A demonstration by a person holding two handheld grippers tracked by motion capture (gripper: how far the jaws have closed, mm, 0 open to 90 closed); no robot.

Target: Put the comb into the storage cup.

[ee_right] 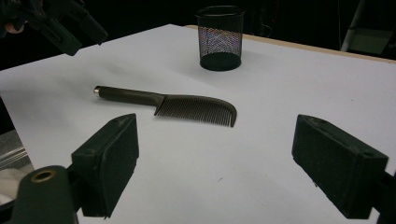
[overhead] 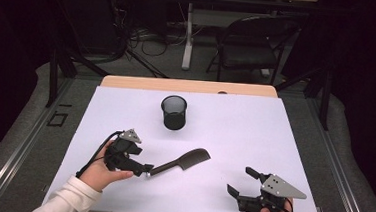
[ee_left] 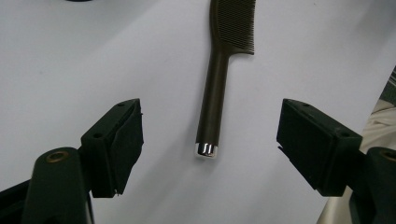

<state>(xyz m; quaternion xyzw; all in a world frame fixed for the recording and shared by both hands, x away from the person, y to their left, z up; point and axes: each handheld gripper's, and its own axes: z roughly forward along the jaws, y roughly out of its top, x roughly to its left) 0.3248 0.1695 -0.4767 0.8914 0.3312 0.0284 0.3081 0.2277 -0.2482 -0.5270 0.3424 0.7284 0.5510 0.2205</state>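
Note:
A dark comb [overhead: 182,160] with a silver-capped handle lies flat on the white table [overhead: 235,124], teeth end toward the far right. My left gripper [overhead: 144,169] is at the handle's end. In the left gripper view the comb [ee_left: 215,93] points away and its capped end sits between the jaws of the left gripper [ee_left: 210,140], which is open; neither pad touches it. My right gripper [overhead: 242,181] rests near the front right edge, open, with nothing in it. From the right gripper [ee_right: 215,154] view, the comb [ee_right: 173,102] lies ahead, with the left gripper [ee_right: 60,23] beyond it.
A black mesh cup [overhead: 174,112] stands upright behind the comb, toward the back middle of the table; it is also ahead in the right gripper view as the mesh cup [ee_right: 220,37]. A black chair [overhead: 250,45] and cables are on the floor beyond the table.

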